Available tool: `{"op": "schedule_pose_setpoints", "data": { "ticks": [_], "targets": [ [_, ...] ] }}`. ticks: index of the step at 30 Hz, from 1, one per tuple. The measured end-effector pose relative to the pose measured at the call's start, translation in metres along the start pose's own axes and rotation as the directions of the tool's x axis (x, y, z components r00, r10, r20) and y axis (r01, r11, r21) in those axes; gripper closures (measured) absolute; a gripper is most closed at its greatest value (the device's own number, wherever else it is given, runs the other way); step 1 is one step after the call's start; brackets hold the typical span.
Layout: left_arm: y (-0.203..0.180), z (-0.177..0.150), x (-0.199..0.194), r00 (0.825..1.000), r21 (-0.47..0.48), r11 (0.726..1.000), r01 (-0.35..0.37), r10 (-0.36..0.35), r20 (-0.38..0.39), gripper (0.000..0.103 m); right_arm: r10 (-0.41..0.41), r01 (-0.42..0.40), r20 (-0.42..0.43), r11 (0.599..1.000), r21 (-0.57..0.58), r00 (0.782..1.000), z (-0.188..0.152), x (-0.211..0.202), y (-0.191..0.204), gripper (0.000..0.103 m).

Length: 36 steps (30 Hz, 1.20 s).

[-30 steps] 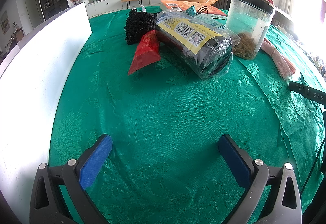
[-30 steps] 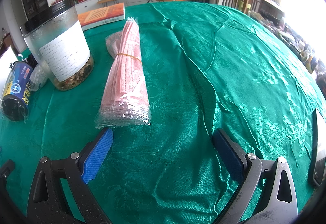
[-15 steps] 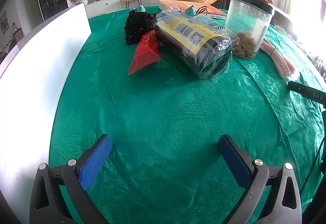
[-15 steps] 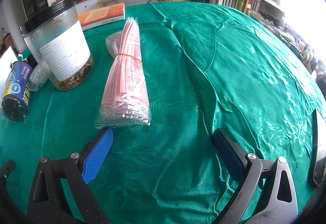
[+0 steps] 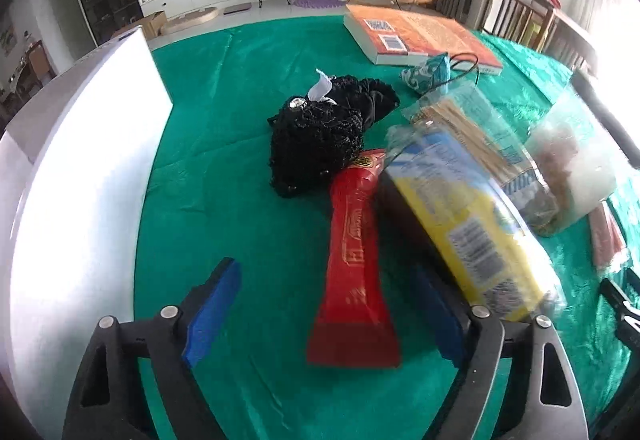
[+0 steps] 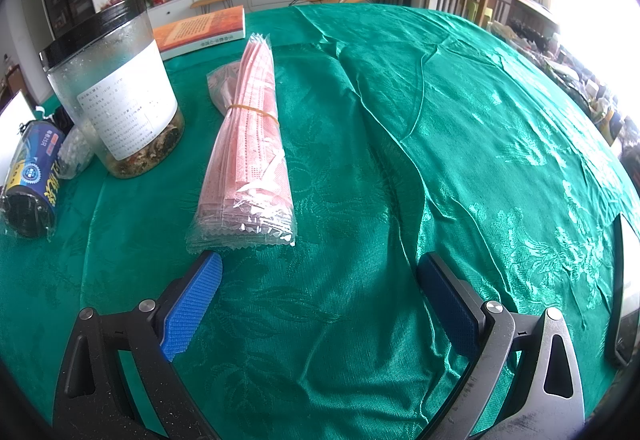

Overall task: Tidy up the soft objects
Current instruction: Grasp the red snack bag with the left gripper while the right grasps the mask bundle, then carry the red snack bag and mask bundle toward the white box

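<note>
The left hand-held gripper, its jaws just narrowing but not yet pressing, straddles the flat red foil packet on the tabletop. Its right pad crowds the plastic-wrapped yellow-labelled black roll, which it could snag instead. Beyond, the black-lidded clear plastic jar holds dried bits. The right hand-held gripper gapes wide, empty, just short of the banded pink mask bundle.

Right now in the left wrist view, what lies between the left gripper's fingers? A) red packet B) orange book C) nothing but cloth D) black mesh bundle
A: the red packet lies flat on the green tablecloth, its near end between the blue pads of the left gripper, which do not touch it.
</note>
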<state>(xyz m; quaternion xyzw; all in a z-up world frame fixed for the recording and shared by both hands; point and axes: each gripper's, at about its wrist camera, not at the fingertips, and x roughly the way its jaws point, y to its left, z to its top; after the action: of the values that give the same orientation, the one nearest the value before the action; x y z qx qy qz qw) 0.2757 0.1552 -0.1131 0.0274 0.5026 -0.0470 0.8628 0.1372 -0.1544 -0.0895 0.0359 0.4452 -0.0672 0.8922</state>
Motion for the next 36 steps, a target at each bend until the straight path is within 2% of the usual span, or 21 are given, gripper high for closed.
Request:
{"op": "schedule_pose_setpoints", "data": {
  "ticks": [1, 2, 3, 6, 10, 12, 13, 16, 17, 21, 26, 27, 28, 29, 31, 32, 36],
  "targets": [
    [0.001, 0.002, 0.008, 1.0, 0.013, 1.0, 0.012, -0.012, -0.021, 0.044, 0.0, 0.0, 0.0, 1.0, 0.0, 1.0, 0.0, 0.0, 0.0, 0.003],
    [0.002, 0.002, 0.01, 1.0, 0.015, 1.0, 0.026, -0.025, -0.007, 0.058, 0.0, 0.0, 0.0, 1.0, 0.0, 1.0, 0.0, 0.0, 0.0, 0.003],
    [0.004, 0.004, 0.008, 0.999, 0.012, 0.999, 0.047, -0.047, 0.001, 0.08, 0.0, 0.0, 0.0, 1.0, 0.0, 1.0, 0.0, 0.0, 0.0, 0.003],
    [0.01, -0.001, -0.006, 0.993, -0.034, 0.992, 0.118, -0.117, 0.01, 0.083, 0.0, 0.0, 0.0, 1.0, 0.0, 1.0, 0.0, 0.0, 0.0, 0.003],
    [0.027, -0.035, -0.038, 0.989, -0.148, 0.978, 0.145, -0.141, 0.041, 0.083, 0.01, -0.01, -0.003, 1.0, -0.011, 1.0, 0.001, 0.0, 0.0, 0.003],
    [0.034, -0.055, -0.048, 0.989, -0.178, 0.973, 0.145, -0.141, 0.036, 0.083, 0.08, -0.083, -0.046, 0.995, -0.062, 0.996, 0.006, 0.002, -0.004, 0.003],
    [0.035, -0.066, -0.051, 0.99, -0.181, 0.973, 0.14, -0.136, 0.037, 0.083, 0.127, -0.13, -0.072, 0.99, -0.052, 0.989, 0.007, -0.001, -0.01, 0.004],
    [0.04, -0.084, -0.065, 0.99, -0.18, 0.974, 0.136, -0.125, 0.068, 0.083, 0.264, -0.252, -0.135, 0.962, 0.104, 0.955, 0.014, -0.014, -0.04, 0.005],
    [0.039, -0.087, -0.069, 0.988, -0.187, 0.972, 0.141, -0.127, 0.083, 0.083, 0.282, -0.268, -0.133, 0.956, 0.117, 0.95, 0.021, -0.02, -0.044, 0.005],
    [0.036, -0.092, -0.076, 0.982, -0.21, 0.963, 0.167, -0.144, 0.121, 0.083, 0.235, -0.235, -0.139, 0.972, 0.012, 0.962, 0.06, -0.015, -0.019, 0.005],
    [0.028, -0.093, -0.091, 0.978, -0.18, 0.966, 0.187, -0.165, 0.129, 0.083, 0.209, -0.217, -0.195, 0.976, -0.02, 0.958, 0.091, 0.041, 0.019, 0.009],
    [0.028, -0.094, -0.094, 0.976, -0.18, 0.964, 0.196, -0.174, 0.132, 0.083, 0.197, -0.208, -0.22, 0.978, -0.028, 0.955, 0.091, 0.05, 0.024, 0.016],
    [0.029, -0.095, -0.098, 0.973, -0.18, 0.962, 0.205, -0.181, 0.14, 0.083, 0.129, -0.143, -0.185, 0.987, -0.068, 0.974, 0.093, 0.046, 0.026, 0.045],
    [0.031, -0.095, -0.102, 0.97, -0.182, 0.959, 0.217, -0.191, 0.154, 0.083, 0.127, -0.14, -0.177, 0.988, -0.062, 0.976, 0.095, 0.041, 0.025, 0.076],
    [0.036, -0.095, -0.114, 0.959, -0.19, 0.951, 0.245, -0.209, 0.191, 0.083, 0.168, -0.166, -0.148, 0.986, 0.027, 0.975, 0.098, 0.025, 0.007, 0.077],
    [0.039, -0.095, -0.12, 0.953, -0.191, 0.946, 0.261, -0.22, 0.21, 0.083, 0.164, -0.159, -0.114, 0.986, 0.051, 0.98, 0.101, 0.012, -0.001, 0.077],
    [0.056, -0.092, -0.147, 0.926, -0.203, 0.929, 0.31, -0.246, 0.287, 0.086, 0.198, -0.198, 0.019, 0.978, 0.063, 0.98, 0.115, -0.054, -0.013, 0.077]
  ]
}}
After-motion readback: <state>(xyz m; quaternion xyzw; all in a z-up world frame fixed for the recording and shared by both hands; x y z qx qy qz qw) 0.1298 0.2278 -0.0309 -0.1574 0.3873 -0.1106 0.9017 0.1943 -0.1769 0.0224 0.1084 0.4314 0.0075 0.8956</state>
